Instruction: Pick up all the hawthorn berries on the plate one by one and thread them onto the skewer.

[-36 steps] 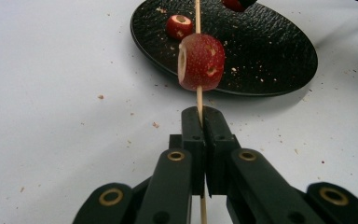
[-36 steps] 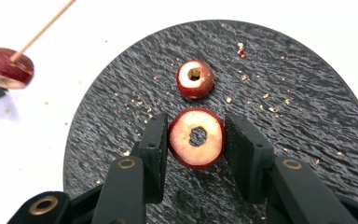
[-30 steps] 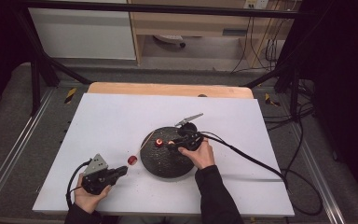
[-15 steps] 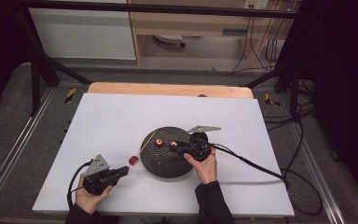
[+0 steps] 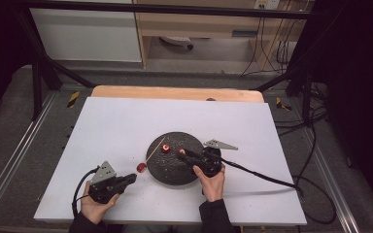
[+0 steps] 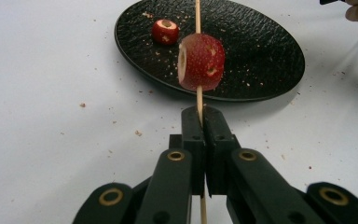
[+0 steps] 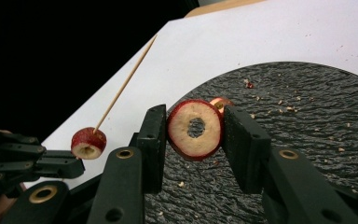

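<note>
The right gripper (image 7: 195, 128) clamps a cored red fruit slice (image 7: 195, 129) between its jaws above the black plate (image 7: 317, 121), while the left gripper (image 6: 201, 122), jaws pressed together on a thin wooden skewer (image 6: 198, 95), holds another red fruit piece (image 6: 201, 61) threaded just beyond its tips.
</note>
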Tool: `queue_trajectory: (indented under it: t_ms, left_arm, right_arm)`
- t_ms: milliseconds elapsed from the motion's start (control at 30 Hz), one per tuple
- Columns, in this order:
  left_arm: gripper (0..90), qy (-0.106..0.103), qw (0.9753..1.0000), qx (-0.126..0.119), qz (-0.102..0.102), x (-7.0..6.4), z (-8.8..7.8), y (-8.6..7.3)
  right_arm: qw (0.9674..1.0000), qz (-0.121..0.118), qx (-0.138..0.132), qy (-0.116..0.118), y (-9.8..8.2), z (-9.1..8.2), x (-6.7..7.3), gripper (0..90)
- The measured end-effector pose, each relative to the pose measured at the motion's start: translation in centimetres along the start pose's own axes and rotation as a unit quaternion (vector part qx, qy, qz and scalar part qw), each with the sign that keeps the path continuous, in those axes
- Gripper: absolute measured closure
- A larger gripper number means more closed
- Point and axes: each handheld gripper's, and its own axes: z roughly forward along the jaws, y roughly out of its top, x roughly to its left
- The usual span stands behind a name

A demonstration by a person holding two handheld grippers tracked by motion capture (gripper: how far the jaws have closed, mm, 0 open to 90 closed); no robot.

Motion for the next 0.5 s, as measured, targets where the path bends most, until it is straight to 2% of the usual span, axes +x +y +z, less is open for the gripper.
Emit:
queue_trajectory:
  t_ms: [100, 200, 300, 500]
  left_arm:
    - [88.0, 0.000, 1.0000, -0.002, -0.001, -0.13, 0.06, 0.01]
    - [88.1, -0.002, 1.0000, -0.005, -0.003, -0.31, 0.18, 0.06]
    - [88.1, -0.002, 1.0000, -0.006, -0.004, -0.42, 0.26, 0.09]
    - [88.0, -0.002, 0.9999, -0.012, -0.003, -0.83, 0.46, 0.23]
  right_arm:
    - [0.9998, 0.009, -0.020, 0.000, -0.36, -0.15, 0.05, 61.5]
    - [0.9984, 0.022, -0.052, 0.000, -0.77, -0.41, 0.11, 61.5]
    - [0.9975, 0.026, -0.065, -0.003, -0.86, -0.43, 0.18, 61.5]
    - [0.9936, 0.044, -0.104, -0.002, -0.89, -0.35, 0.39, 61.6]
